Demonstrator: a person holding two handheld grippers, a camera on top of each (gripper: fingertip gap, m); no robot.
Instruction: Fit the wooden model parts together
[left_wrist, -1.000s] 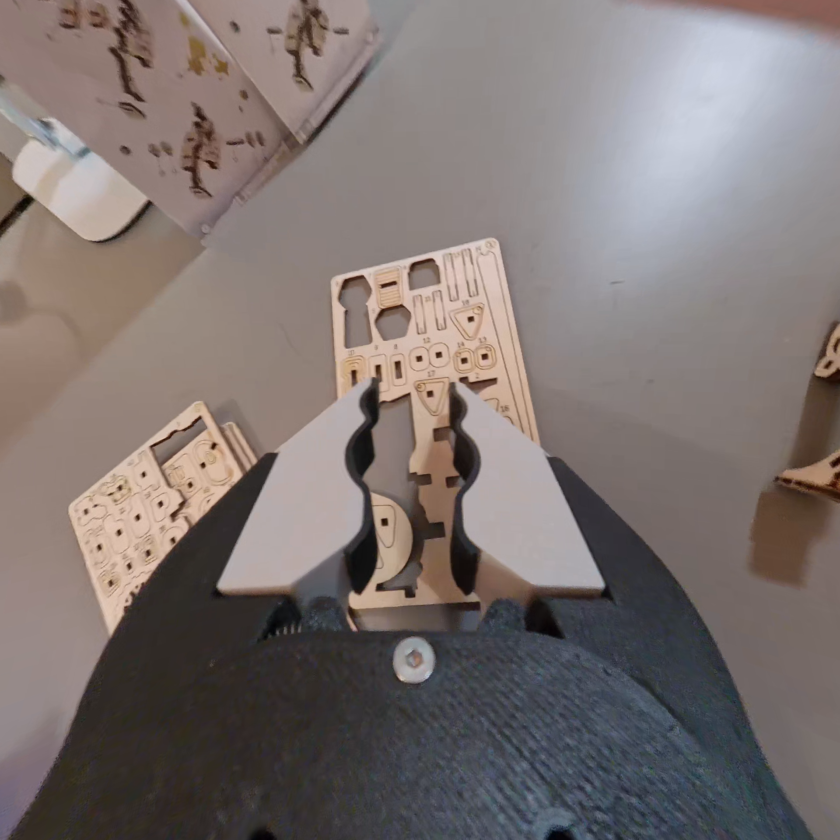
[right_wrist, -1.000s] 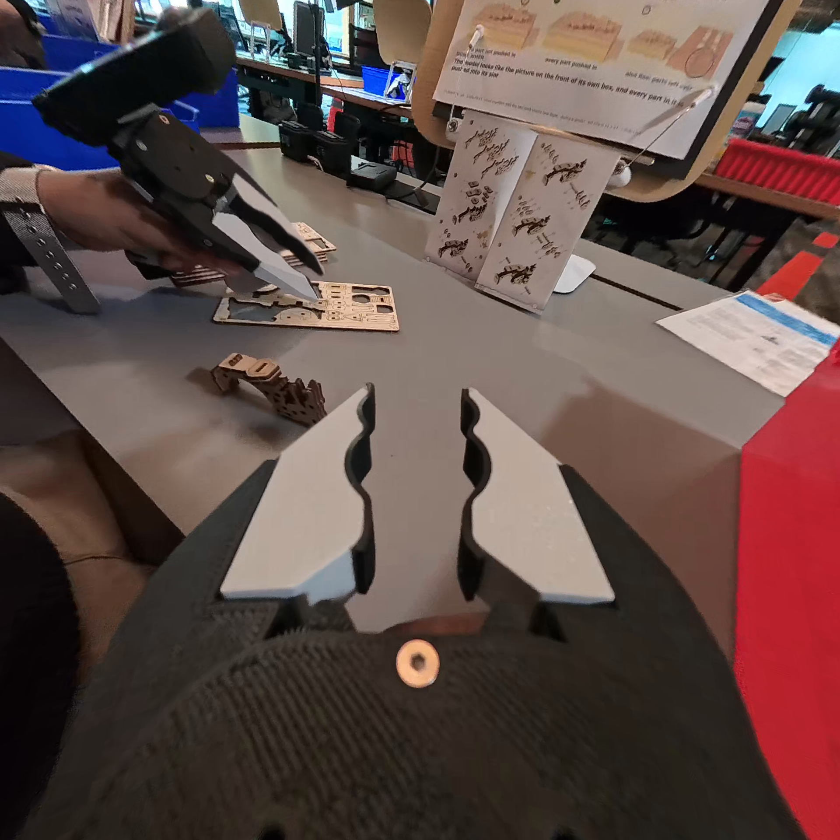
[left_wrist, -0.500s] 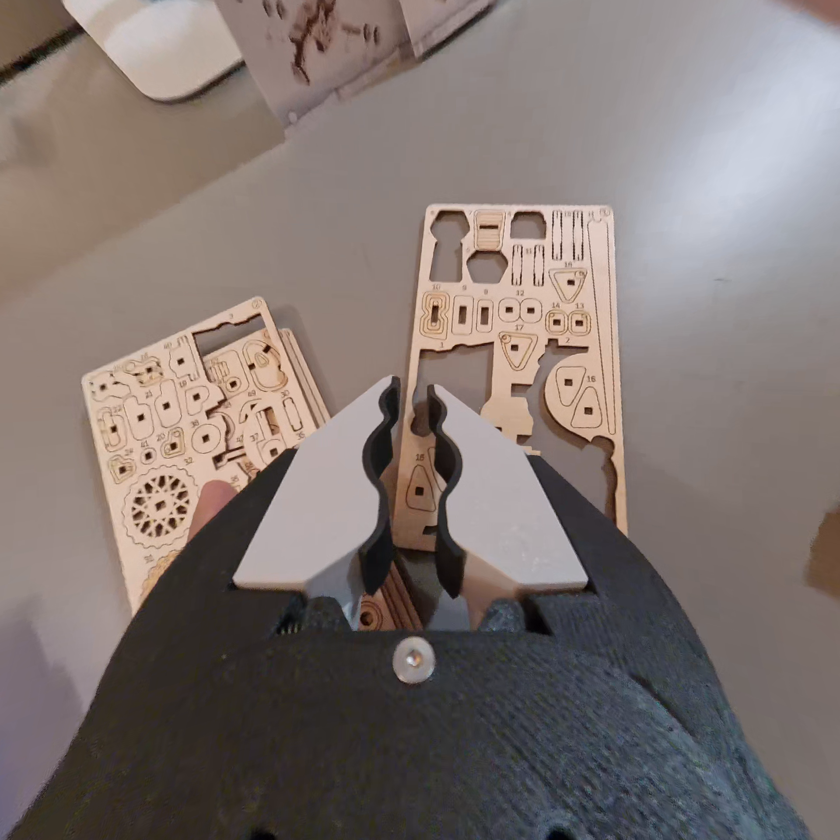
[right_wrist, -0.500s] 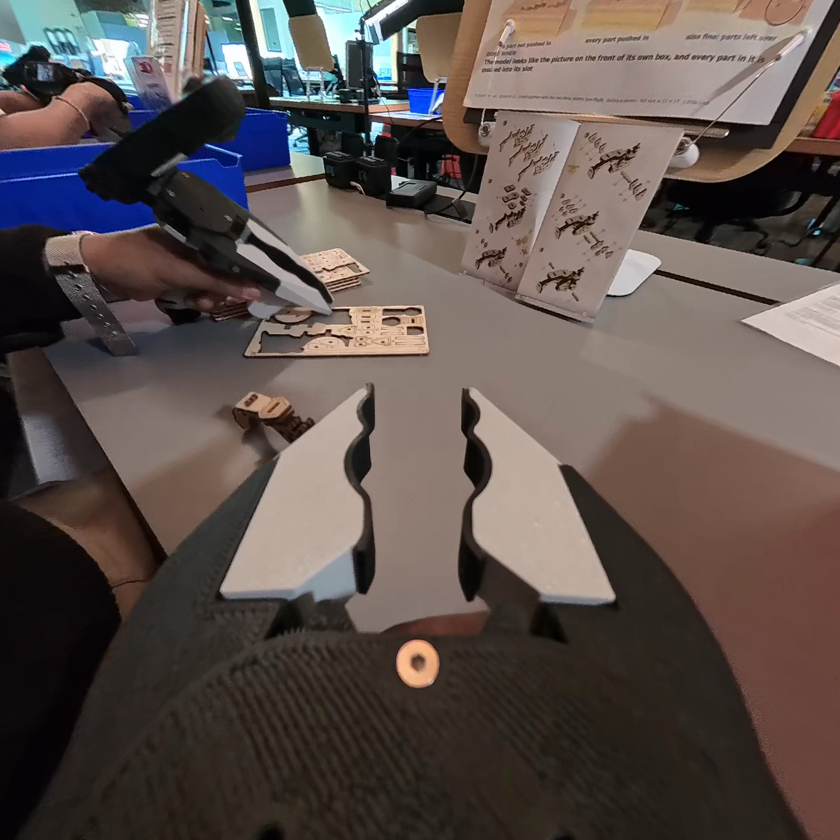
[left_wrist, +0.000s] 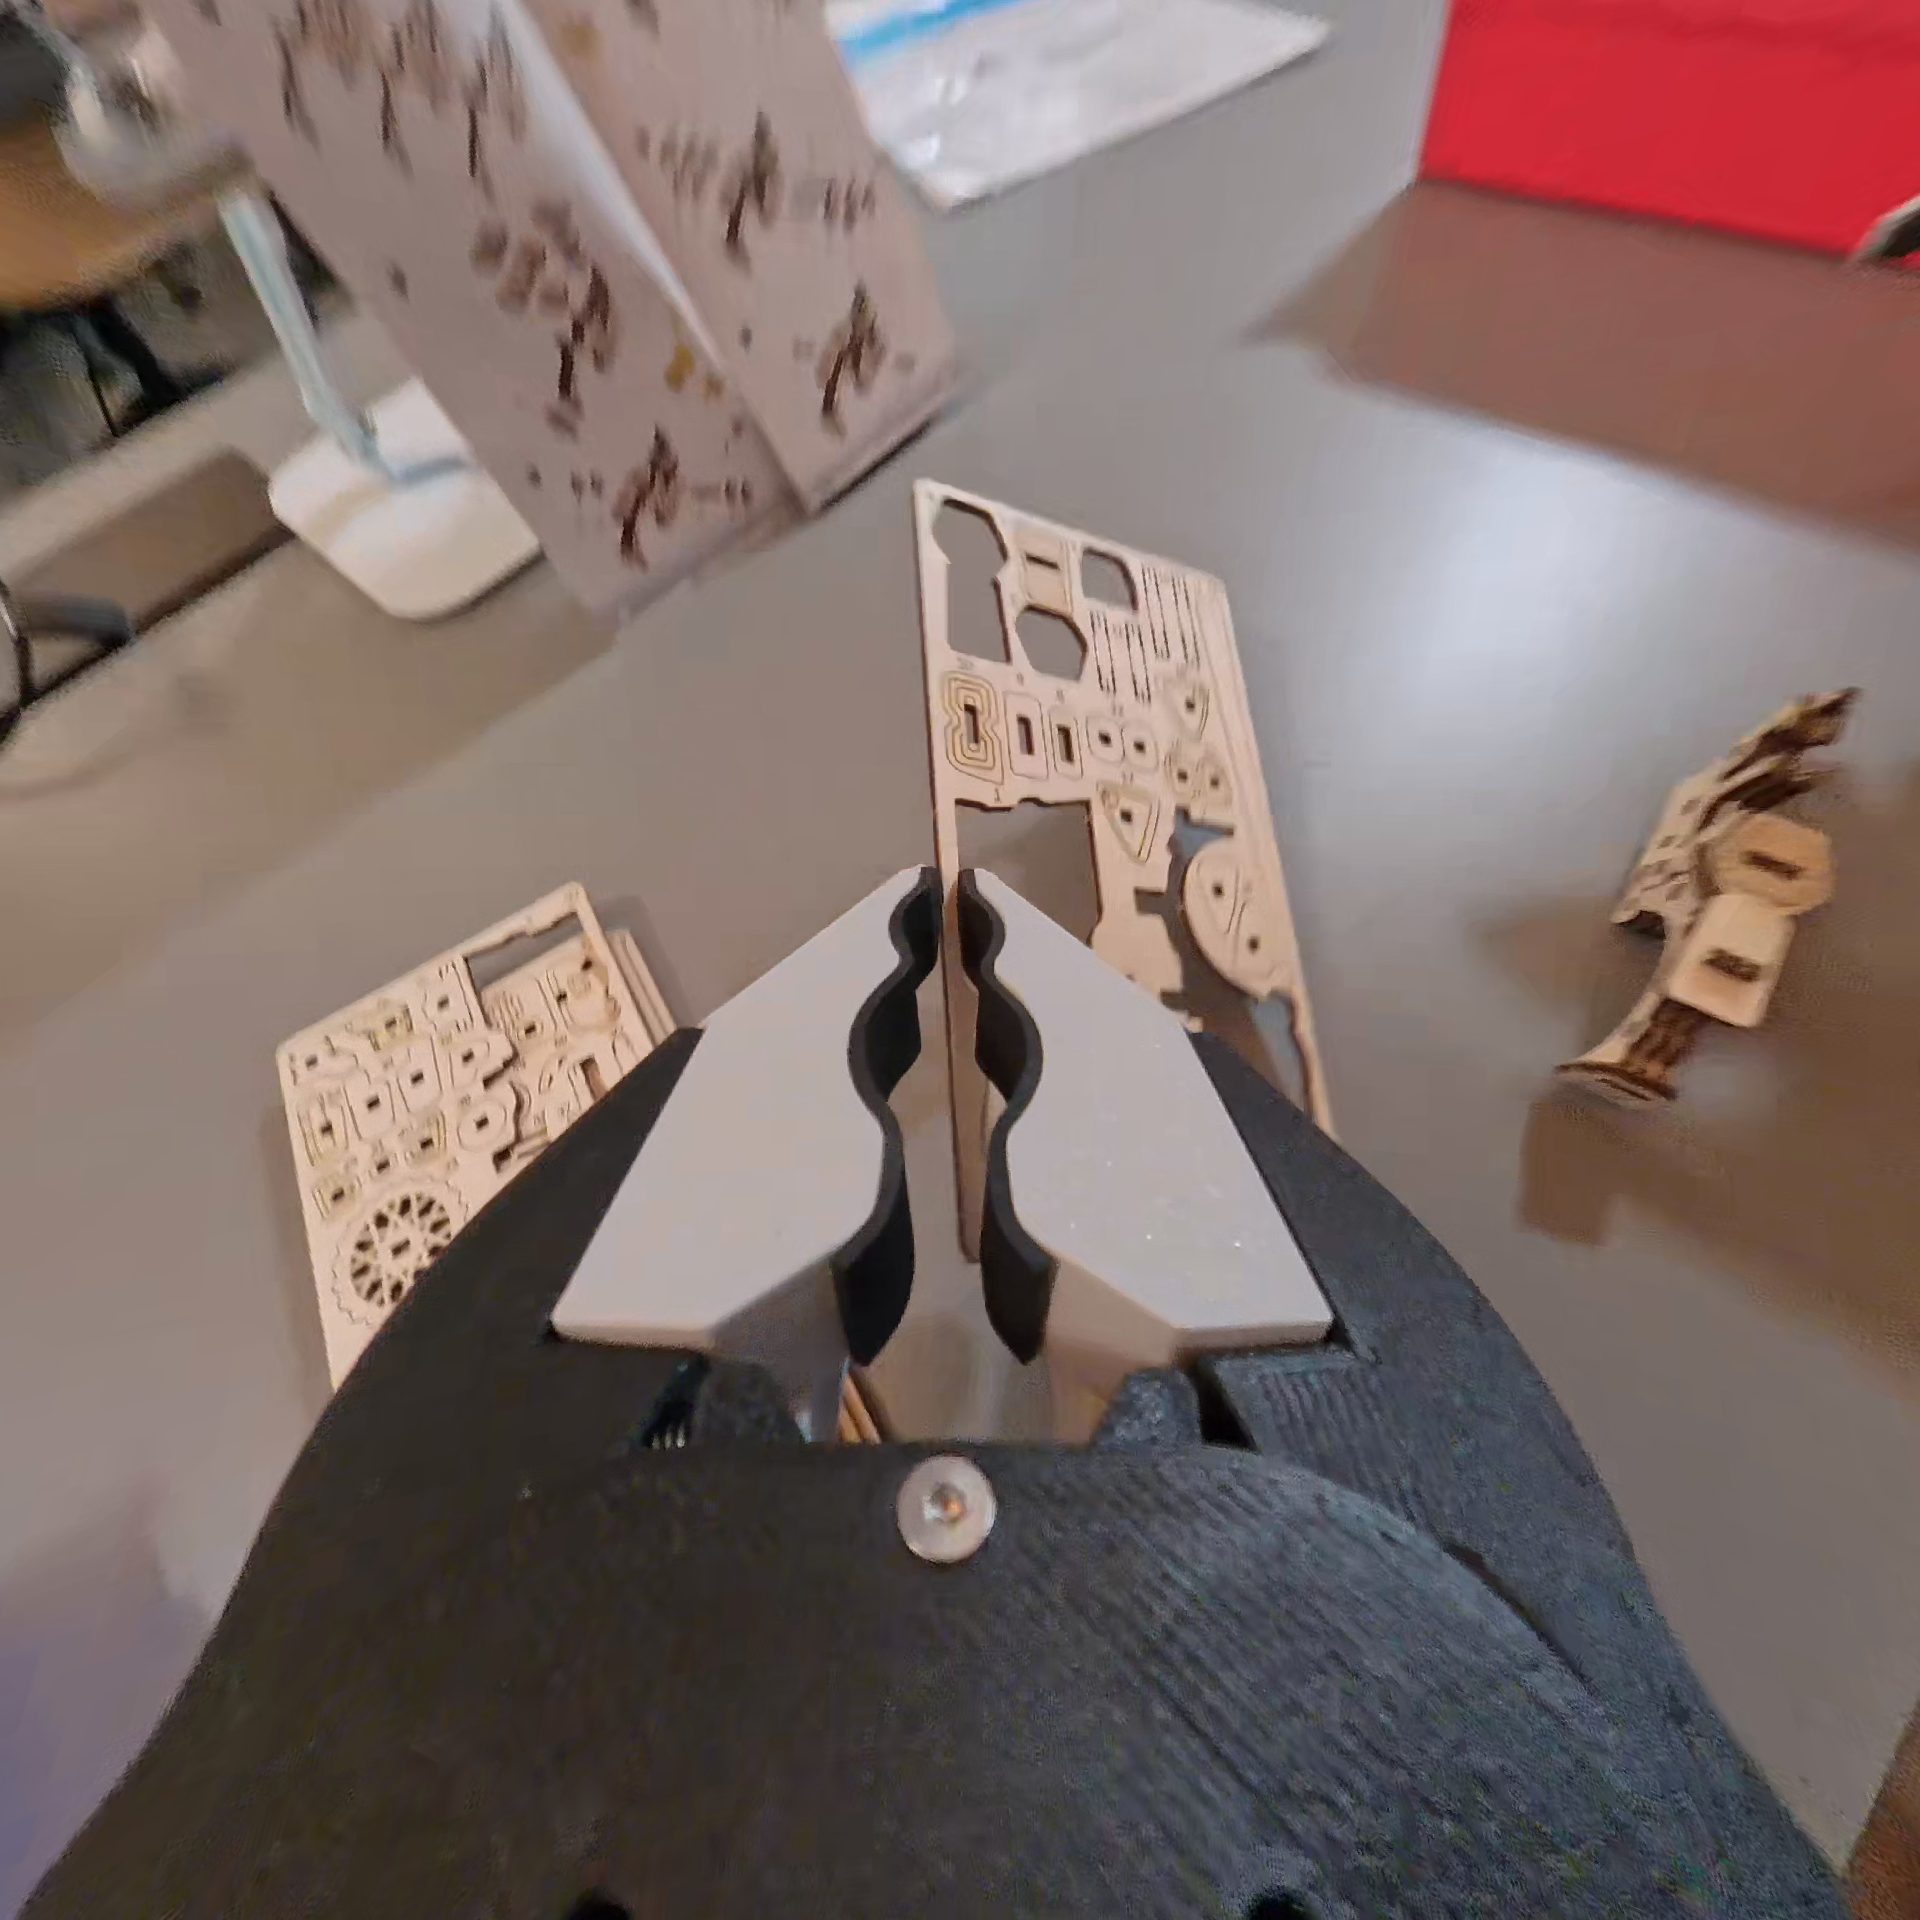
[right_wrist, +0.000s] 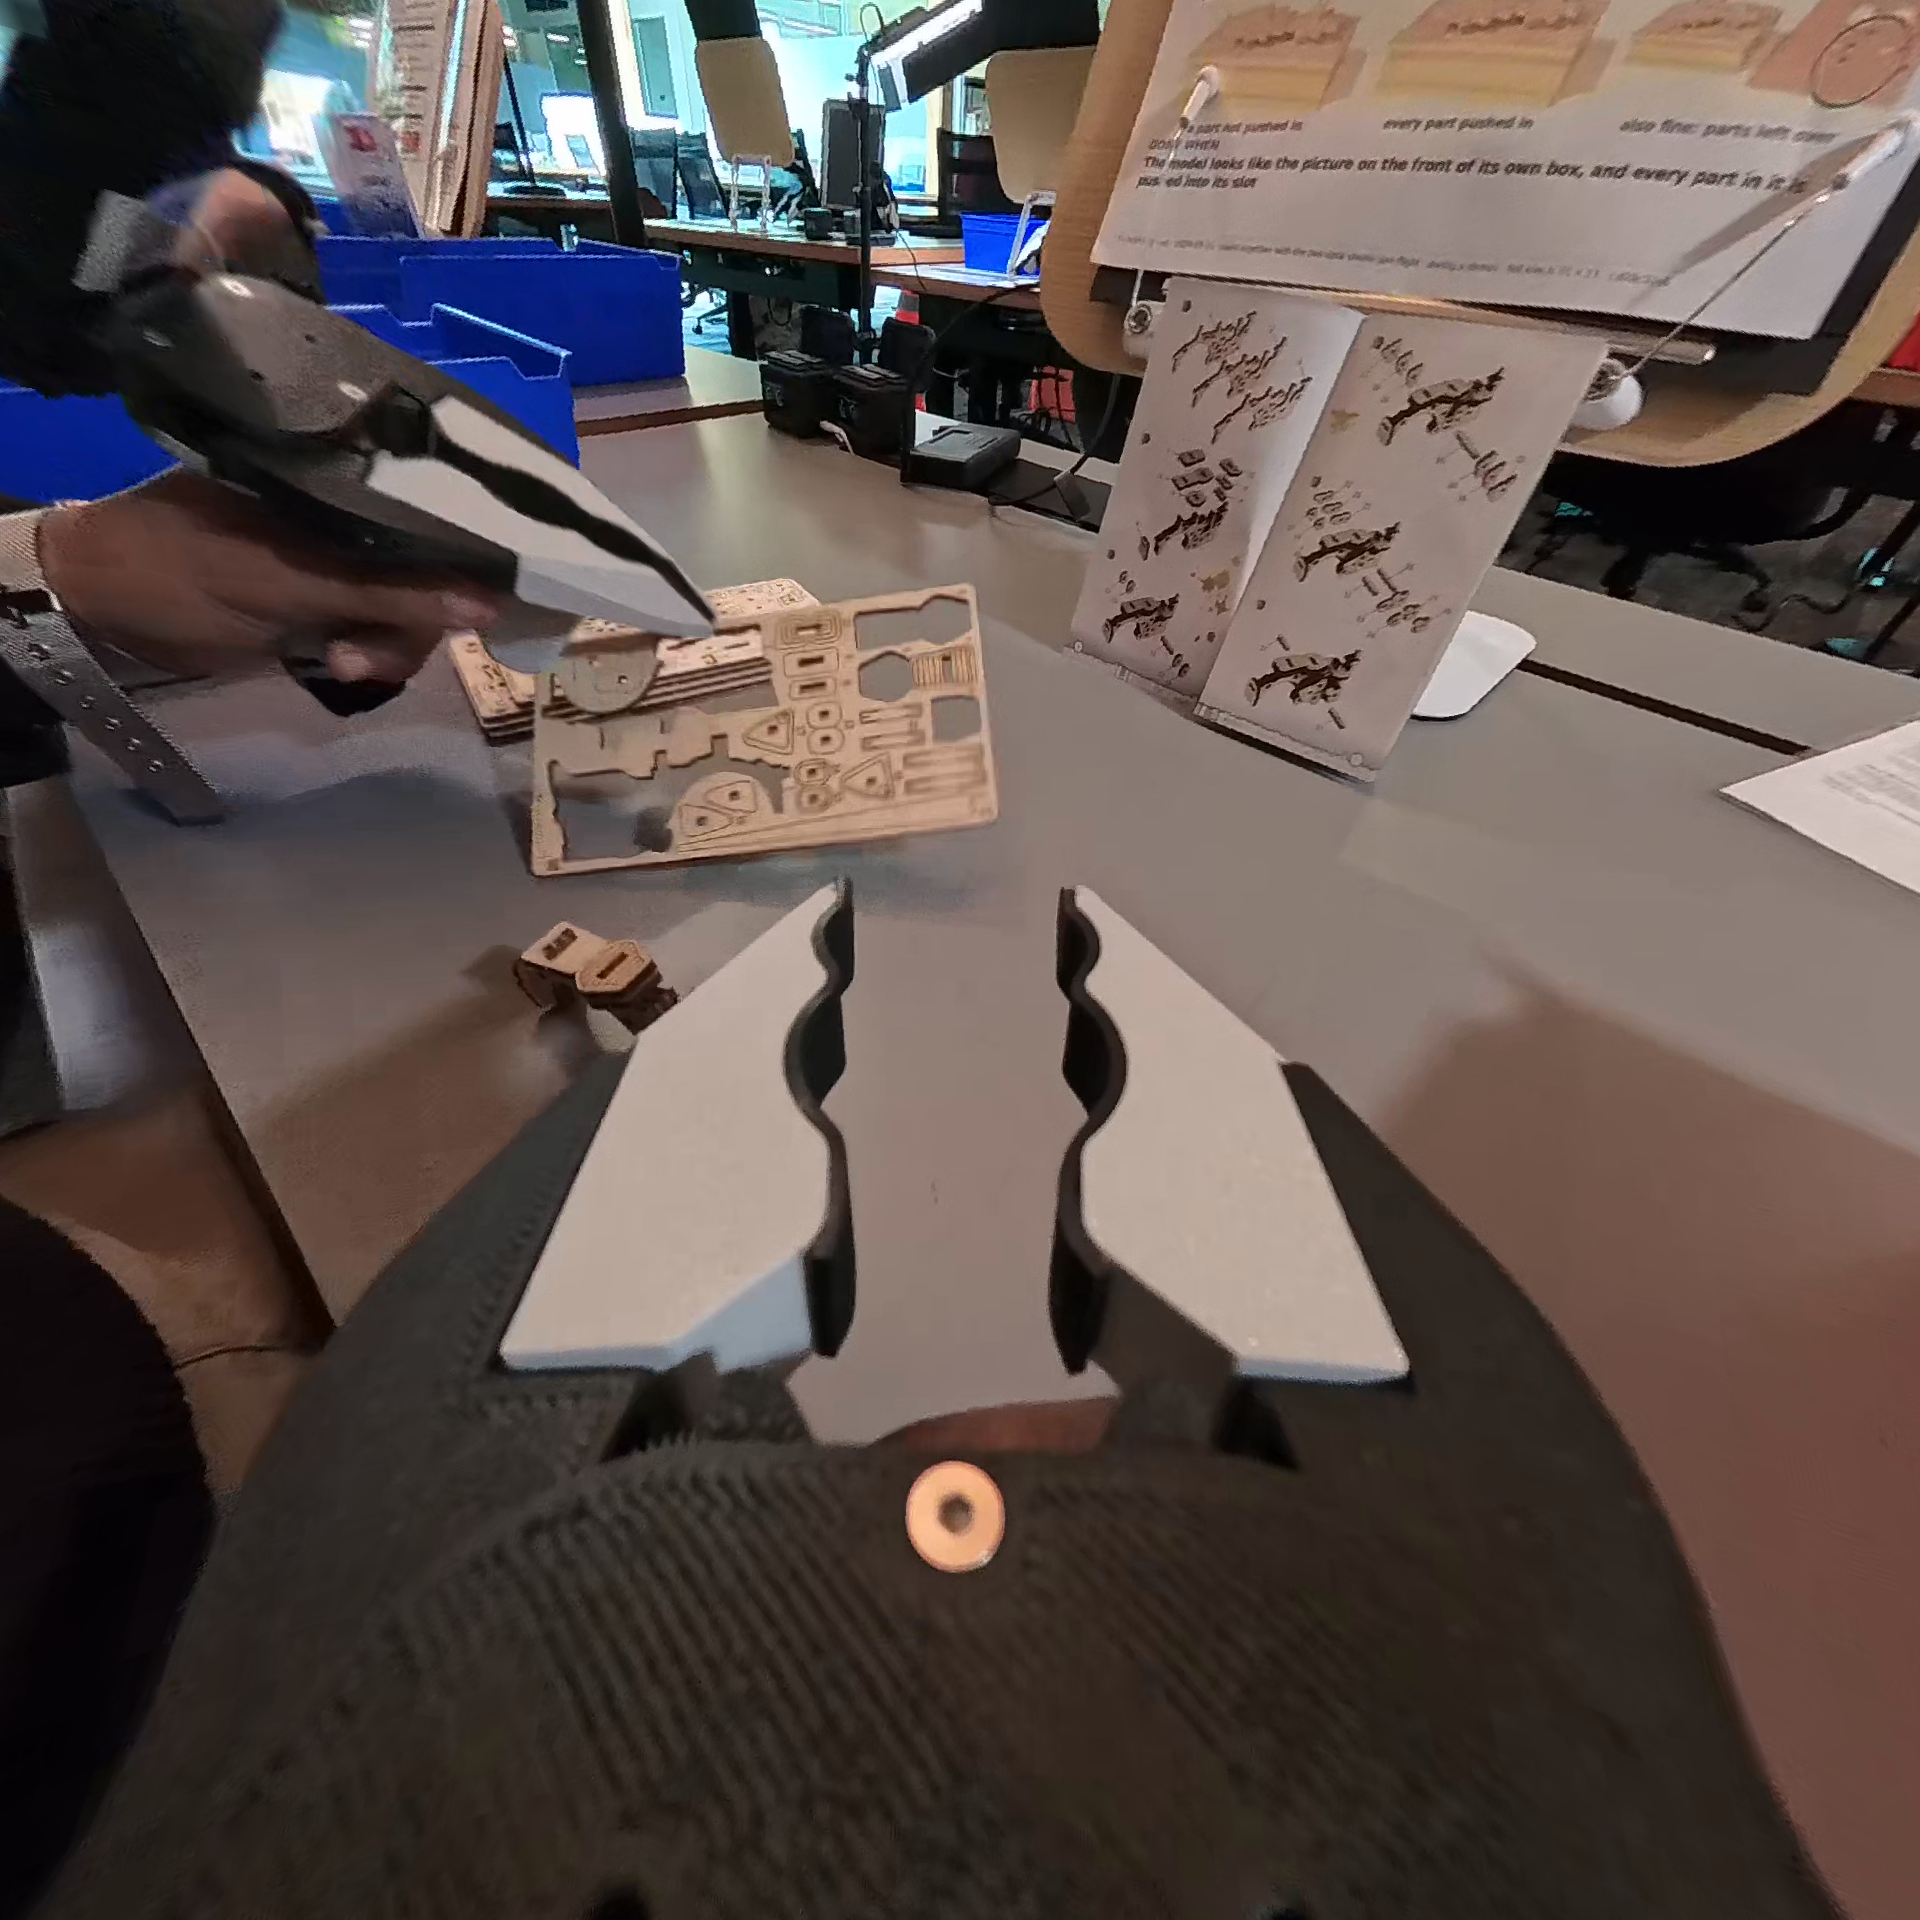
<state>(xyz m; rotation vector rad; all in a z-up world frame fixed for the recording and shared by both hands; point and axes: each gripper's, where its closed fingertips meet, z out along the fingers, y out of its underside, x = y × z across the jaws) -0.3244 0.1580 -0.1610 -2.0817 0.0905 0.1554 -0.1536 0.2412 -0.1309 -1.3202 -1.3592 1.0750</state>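
Observation:
My left gripper is shut on the long edge of a laser-cut wooden parts sheet. In the right wrist view the sheet hangs tilted from the left gripper, its near edge low by the grey table. A small part-built wooden model lies to the right of it. In the right wrist view the model sits just left of my open, empty right gripper, which hovers above the table. A stack of other parts sheets lies left of the held sheet.
A folded instruction booklet stands at the back under a board on a white stand. Blue bins sit at the far left. A white paper lies at the right. The table's near-left edge is close to the model. Tip to tip, the grippers are about 20 centimeters apart.
My left gripper has closed from open onto the edge of the parts sheet and raised it off the table to a tilt. My right gripper stays open.

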